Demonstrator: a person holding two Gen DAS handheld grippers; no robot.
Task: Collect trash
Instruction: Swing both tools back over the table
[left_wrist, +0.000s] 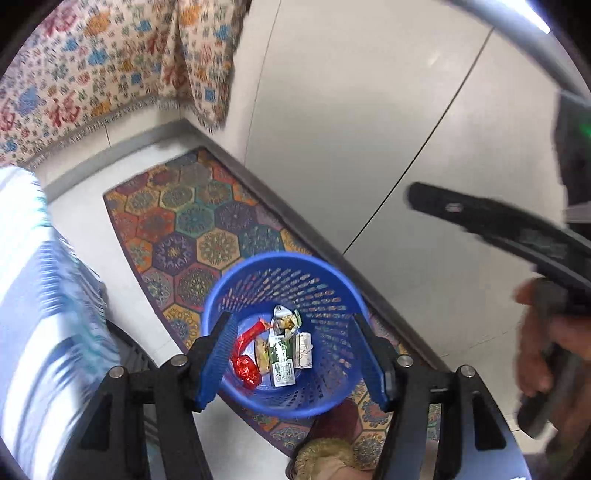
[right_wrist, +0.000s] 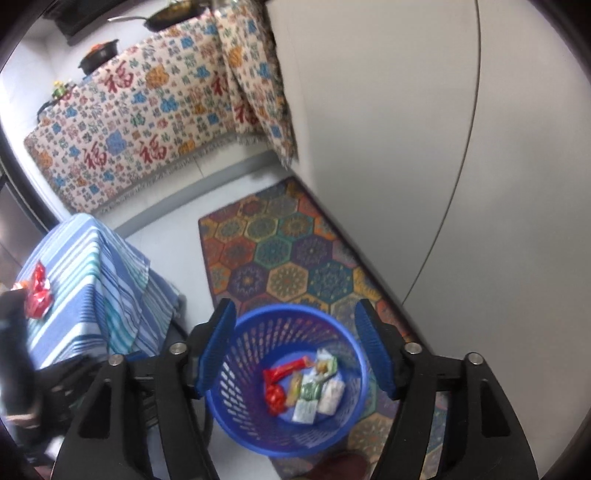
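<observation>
Blue plastic forms the perforated basket (right_wrist: 284, 384), which stands on a patterned rug (right_wrist: 280, 251) beside a grey wall. Wrappers (right_wrist: 306, 384) lie on its floor, among them a red one (left_wrist: 245, 363) and a green-white carton (left_wrist: 282, 360). The left claw (left_wrist: 293, 354) and right claw (right_wrist: 295, 354) both hang above it, jaws spread and empty. One red wrapper (right_wrist: 37, 291) lies on the striped desk (right_wrist: 92, 288).
</observation>
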